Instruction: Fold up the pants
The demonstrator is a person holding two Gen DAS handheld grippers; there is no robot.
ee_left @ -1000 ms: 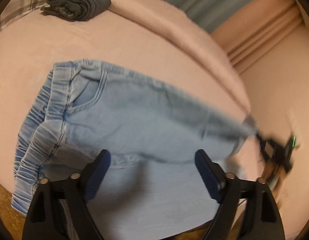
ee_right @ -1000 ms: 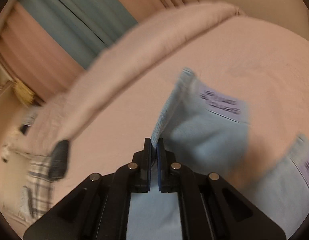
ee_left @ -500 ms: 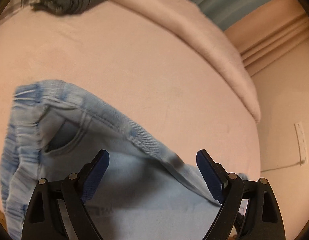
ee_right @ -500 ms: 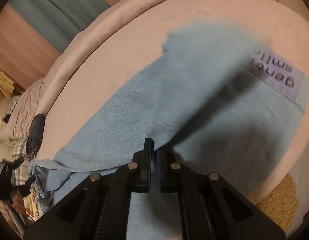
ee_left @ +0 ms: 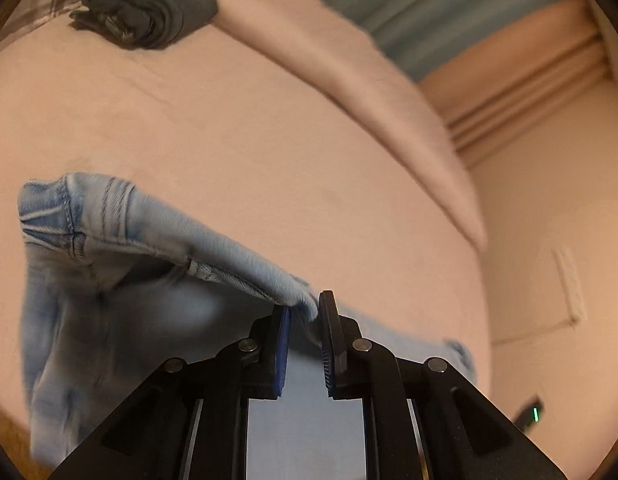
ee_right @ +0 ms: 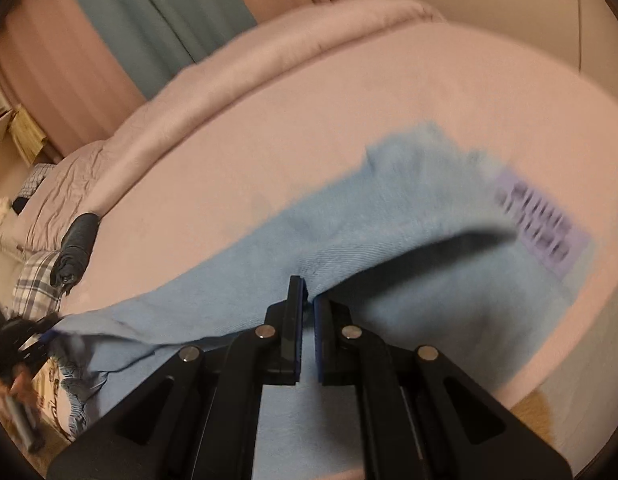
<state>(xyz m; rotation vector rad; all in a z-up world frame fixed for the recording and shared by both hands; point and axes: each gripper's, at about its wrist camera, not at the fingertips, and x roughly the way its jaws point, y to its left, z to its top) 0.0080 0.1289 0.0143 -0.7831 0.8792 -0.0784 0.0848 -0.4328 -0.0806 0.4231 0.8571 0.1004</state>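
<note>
Here the pants (ee_left: 121,320) are pinched by each hand-held gripper (left (ee_left: 305,312), right (ee_right: 309,300)). Soft, limp denim is best gripped at seams.

A pale purple label (ee_right: 543,224) sits on the light blue pants (ee_right: 389,240) at the right of the right wrist frame; its two lines of dark print are too blurred to read. No other writing is legible.
</note>
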